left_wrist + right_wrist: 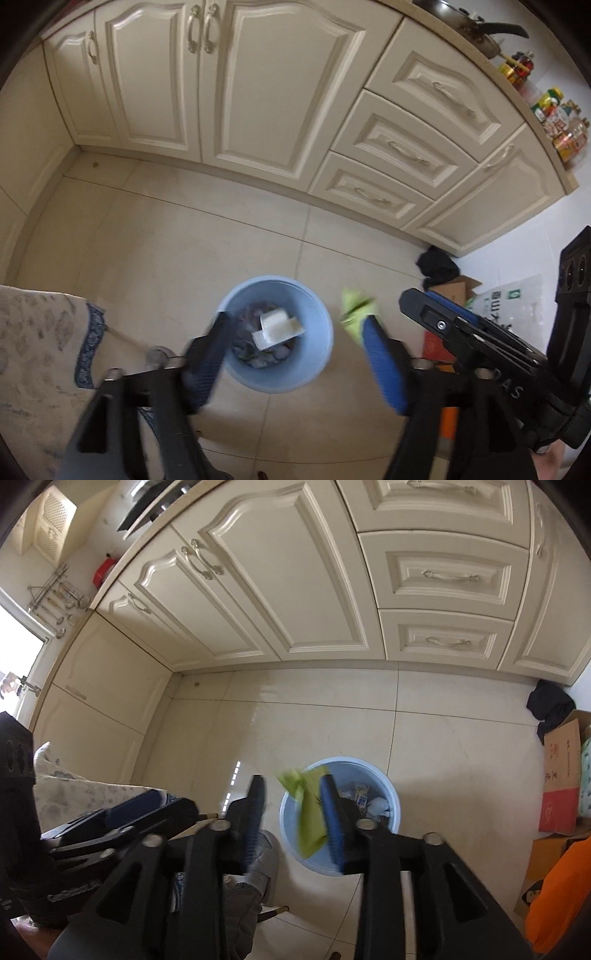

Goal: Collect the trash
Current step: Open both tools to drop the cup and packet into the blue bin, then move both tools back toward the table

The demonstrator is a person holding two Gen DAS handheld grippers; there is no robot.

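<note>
Left wrist view: our left gripper (295,354) hangs over the blue bin (275,332) on the floor, fingers (384,365) spread and holding nothing. A green wrapper (356,312) shows just right of the bin, blurred.

Right wrist view: our right gripper (295,812) has its fingers (332,816) spread too; the green wrapper (308,808) lies against the right finger, over the bin (391,812) rim. Whether it sticks there or is falling, we cannot tell. We judge it light, thin, floppy and slick, so pinching a folded bunch should serve better than 1 loose edge.
</note>
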